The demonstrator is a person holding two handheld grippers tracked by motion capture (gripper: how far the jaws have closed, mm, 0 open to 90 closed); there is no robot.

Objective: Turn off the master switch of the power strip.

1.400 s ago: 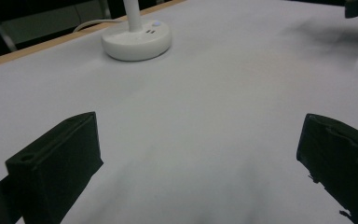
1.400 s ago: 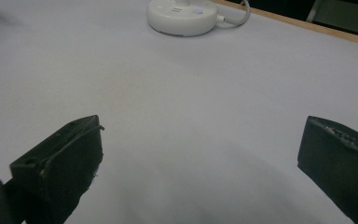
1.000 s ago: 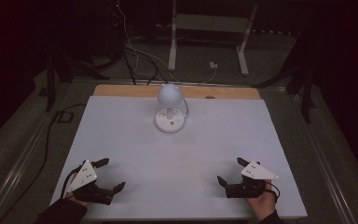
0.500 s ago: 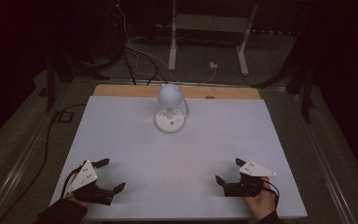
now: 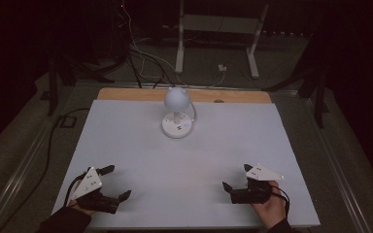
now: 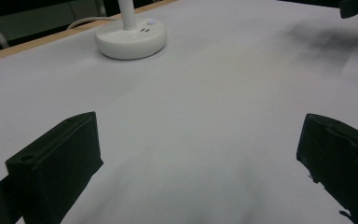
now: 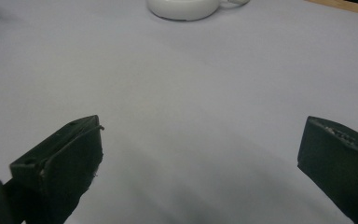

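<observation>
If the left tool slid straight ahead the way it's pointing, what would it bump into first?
Probably nothing soon. The left tool stands open over bare white table. The lamp's round base sits left of its line, so it would likely pass beside it, though depth is hard to judge.

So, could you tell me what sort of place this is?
Probably a dim lab or recording workspace: a white-covered table holding a small white lamp, loose cables on the floor, and a metal stand behind.
</observation>
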